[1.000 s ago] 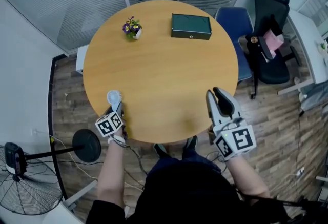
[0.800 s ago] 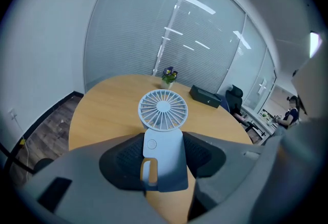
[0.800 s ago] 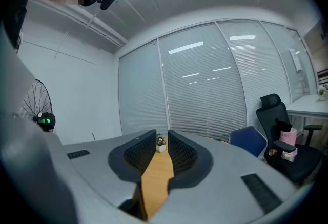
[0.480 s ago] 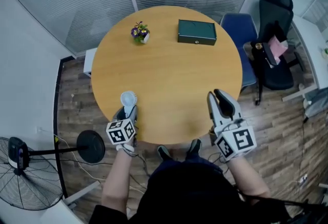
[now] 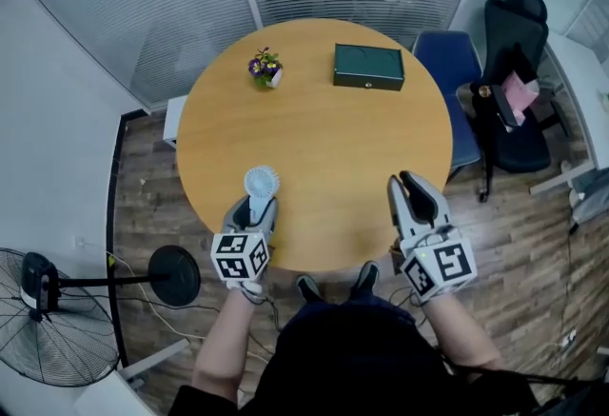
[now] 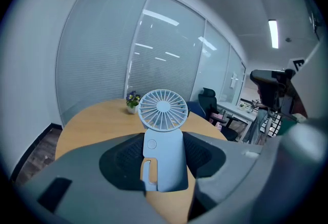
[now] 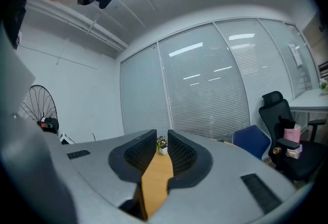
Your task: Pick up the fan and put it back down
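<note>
Fan [image 6: 163, 133] stands upright in the left gripper [image 5: 253, 212]. Its pale-blue handle is clamped between the two jaws and its round grille head rises past their tips. In the head view, fan and gripper are over the near left edge of the counter [image 5: 324, 138]. The right gripper [image 5: 415, 198] is at the counter's near right edge, jaws a narrow gap apart with nothing between them. A plant [image 5: 265, 69] and a green box [image 5: 368, 67] stand at the counter's far side.

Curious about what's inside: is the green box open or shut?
Shut. The green box sits on the table, lid flat down, no gap showing.
</note>
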Action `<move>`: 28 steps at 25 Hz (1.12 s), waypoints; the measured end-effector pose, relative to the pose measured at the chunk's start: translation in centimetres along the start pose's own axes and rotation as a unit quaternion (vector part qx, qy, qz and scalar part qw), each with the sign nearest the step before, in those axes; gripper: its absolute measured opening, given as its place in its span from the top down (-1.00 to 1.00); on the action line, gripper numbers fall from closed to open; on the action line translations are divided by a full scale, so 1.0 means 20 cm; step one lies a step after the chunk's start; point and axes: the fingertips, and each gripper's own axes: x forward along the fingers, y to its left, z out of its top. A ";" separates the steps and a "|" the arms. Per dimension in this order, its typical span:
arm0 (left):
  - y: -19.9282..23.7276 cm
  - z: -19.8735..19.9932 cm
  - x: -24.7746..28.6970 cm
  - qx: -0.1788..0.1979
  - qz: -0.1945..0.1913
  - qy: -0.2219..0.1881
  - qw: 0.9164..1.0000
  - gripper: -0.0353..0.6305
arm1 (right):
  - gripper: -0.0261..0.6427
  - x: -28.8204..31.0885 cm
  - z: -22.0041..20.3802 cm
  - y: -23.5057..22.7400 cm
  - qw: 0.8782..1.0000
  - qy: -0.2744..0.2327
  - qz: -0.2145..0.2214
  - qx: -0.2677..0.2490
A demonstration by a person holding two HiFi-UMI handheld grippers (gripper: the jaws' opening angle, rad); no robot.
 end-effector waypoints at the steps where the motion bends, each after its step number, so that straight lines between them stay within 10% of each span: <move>1: -0.04 0.03 -0.01 0.006 -0.006 -0.007 1.000 0.25 | 0.71 -0.01 0.00 -0.01 1.000 -0.001 -0.001 0.001; 17: -0.49 0.42 -0.16 -0.009 -0.107 -0.094 0.990 0.25 | 0.74 -0.08 0.00 -0.11 1.000 -0.005 -0.005 0.016; 28: -0.66 0.62 -0.25 -0.108 -0.237 -0.137 0.956 0.25 | 0.77 -0.01 -0.02 -0.15 0.999 0.004 -0.006 0.040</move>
